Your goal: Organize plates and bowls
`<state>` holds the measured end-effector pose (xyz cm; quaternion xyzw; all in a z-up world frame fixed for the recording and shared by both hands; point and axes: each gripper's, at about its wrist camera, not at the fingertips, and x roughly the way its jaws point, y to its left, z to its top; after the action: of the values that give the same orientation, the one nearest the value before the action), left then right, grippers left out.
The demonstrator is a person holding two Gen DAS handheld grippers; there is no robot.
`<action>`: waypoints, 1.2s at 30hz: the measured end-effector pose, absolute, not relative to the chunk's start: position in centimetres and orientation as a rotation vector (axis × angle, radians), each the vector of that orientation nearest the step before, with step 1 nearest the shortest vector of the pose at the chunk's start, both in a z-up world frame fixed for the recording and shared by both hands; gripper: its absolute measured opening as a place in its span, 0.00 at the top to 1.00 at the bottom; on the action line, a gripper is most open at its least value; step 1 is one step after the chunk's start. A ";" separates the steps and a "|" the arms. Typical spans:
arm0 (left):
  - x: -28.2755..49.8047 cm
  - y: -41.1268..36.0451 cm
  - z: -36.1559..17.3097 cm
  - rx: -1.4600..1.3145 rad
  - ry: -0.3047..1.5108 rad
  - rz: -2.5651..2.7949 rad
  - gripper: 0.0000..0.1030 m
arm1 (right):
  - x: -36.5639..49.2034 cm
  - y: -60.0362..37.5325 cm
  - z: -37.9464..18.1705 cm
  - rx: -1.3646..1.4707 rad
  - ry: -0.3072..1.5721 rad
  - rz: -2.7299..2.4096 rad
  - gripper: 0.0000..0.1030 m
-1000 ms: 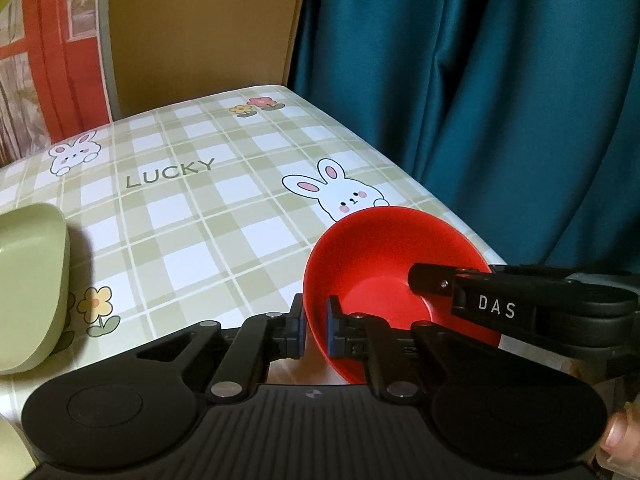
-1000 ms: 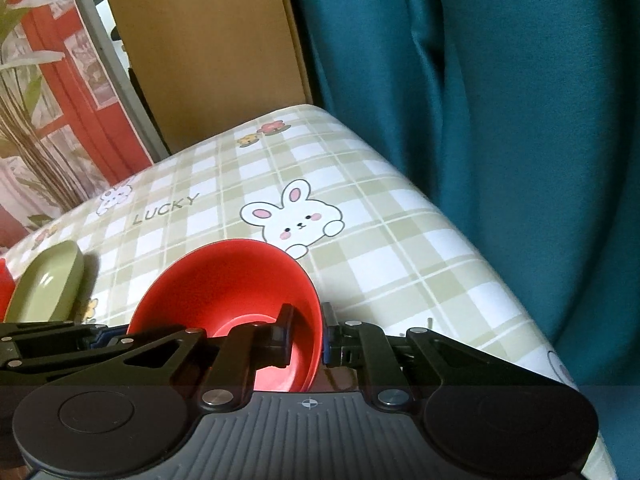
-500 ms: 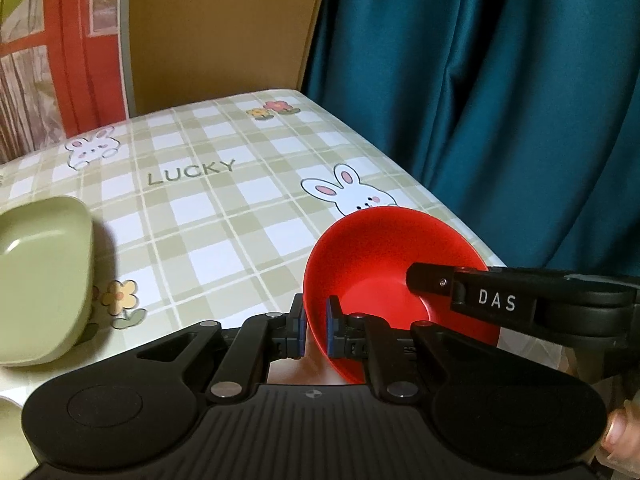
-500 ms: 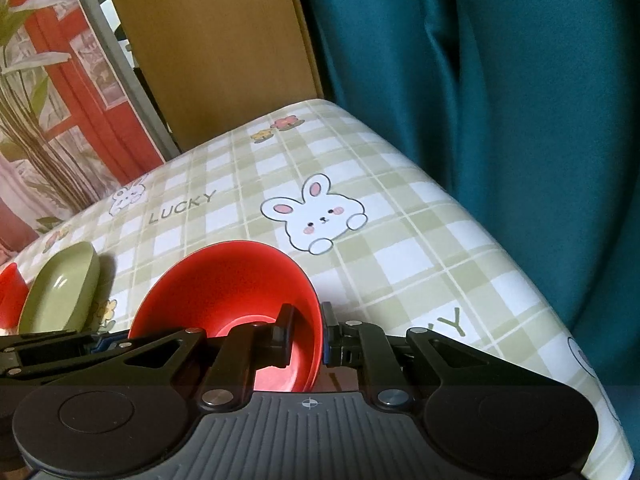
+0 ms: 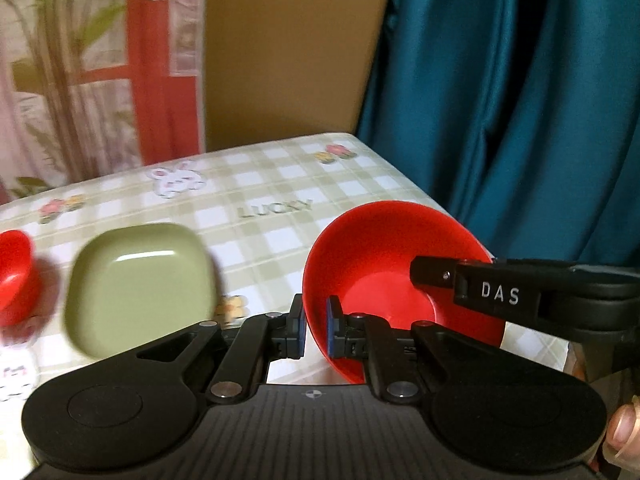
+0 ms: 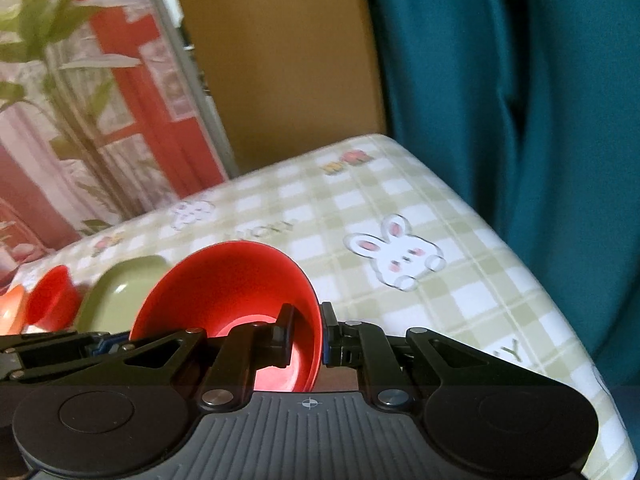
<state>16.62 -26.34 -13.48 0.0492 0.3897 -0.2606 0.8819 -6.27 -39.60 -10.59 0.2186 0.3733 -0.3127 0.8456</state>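
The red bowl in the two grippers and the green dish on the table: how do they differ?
The red bowl is round and deep; the green dish is squarish with rounded corners and shallower. The red bowl is pinched at its rim by the left gripper and the right gripper, tilted; the green dish lies flat on the table, untouched. Both look like plain, glossy, empty tableware.

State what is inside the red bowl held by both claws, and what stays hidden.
The red bowl holds no food: only one finger of the left claw and one of the right claw. Its underside is hidden.
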 end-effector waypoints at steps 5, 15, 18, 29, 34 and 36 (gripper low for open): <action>16.6 -22.6 -10.8 0.074 0.786 -0.479 0.90 | -3.6 -36.7 -8.7 0.426 0.779 -0.603 0.88; 15.7 -15.9 -4.9 0.077 0.688 -0.359 0.90 | 2.1 -30.6 -4.4 0.382 0.735 -0.492 0.88; 15.7 -13.4 -3.5 0.064 0.678 -0.323 0.90 | 3.9 -28.5 -3.3 0.363 0.724 -0.456 0.87; 15.5 -4.8 -1.2 0.035 0.664 -0.206 0.90 | 10.4 -21.6 -1.8 0.361 0.721 -0.313 0.87; 15.5 -1.5 -0.9 0.010 0.660 -0.163 0.90 | 13.3 -18.9 -1.9 0.348 0.740 -0.259 0.87; 15.5 -0.4 -0.8 0.001 0.660 -0.147 0.90 | 14.3 -17.9 -1.9 0.342 0.745 -0.237 0.87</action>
<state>15.54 -0.39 -0.79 0.0004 0.3237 -0.0721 0.9434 14.34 -17.88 -1.92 0.1657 0.3614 -0.1147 0.9104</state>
